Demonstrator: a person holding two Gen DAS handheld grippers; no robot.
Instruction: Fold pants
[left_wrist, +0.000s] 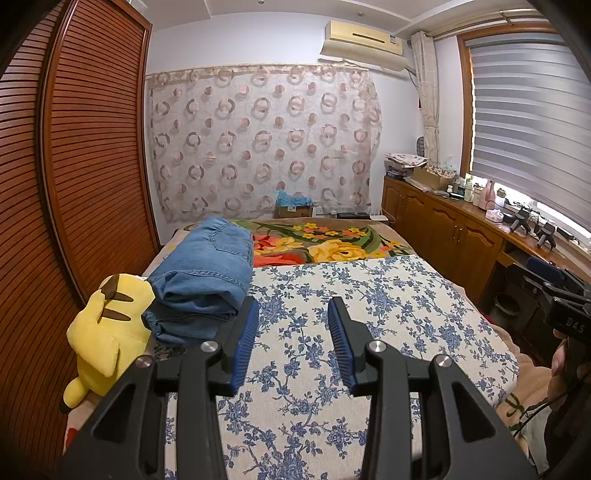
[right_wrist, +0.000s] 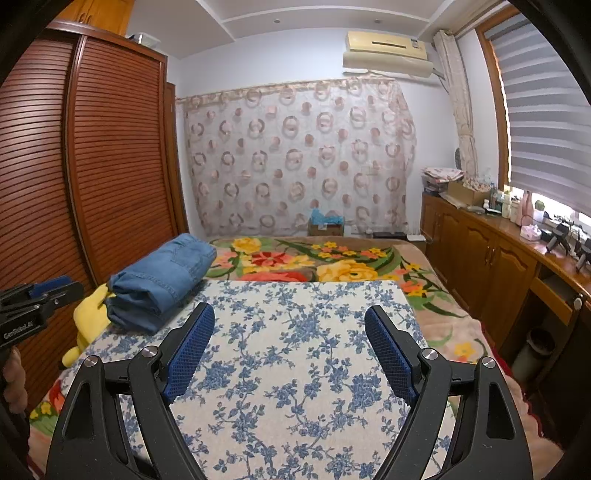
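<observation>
On the left edge of the blue-flowered cloth (left_wrist: 369, 332), toward its far corner, your folded jeans (left_wrist: 207, 277) lie in a thick bundle, the fold rolls facing you and a back pocket showing on top. They overlap onto the bright floral blanket (left_wrist: 332, 243) that covers the far part of the bed. Just beside the jeans, at the bed's left edge, a yellow plush toy (left_wrist: 103, 332) lies against them, next to the slatted wooden wardrobe (left_wrist: 74, 166).

Your left gripper (left_wrist: 291, 332) hangs over the cloth with its jaws partly apart and nothing between them; its left blue pad sits just beside the near end of the jeans, and you cannot tell whether it touches. Your right gripper (right_wrist: 290, 347) hovers over the middle of the cloth, jaws spread wide and released, well apart from the jeans.

Beyond the bed's far edge a curtain with ring patterns (right_wrist: 295, 155) hangs on the wall; wooden cabinets (right_wrist: 480, 251) run along the right side under the window blind (left_wrist: 528, 122).
</observation>
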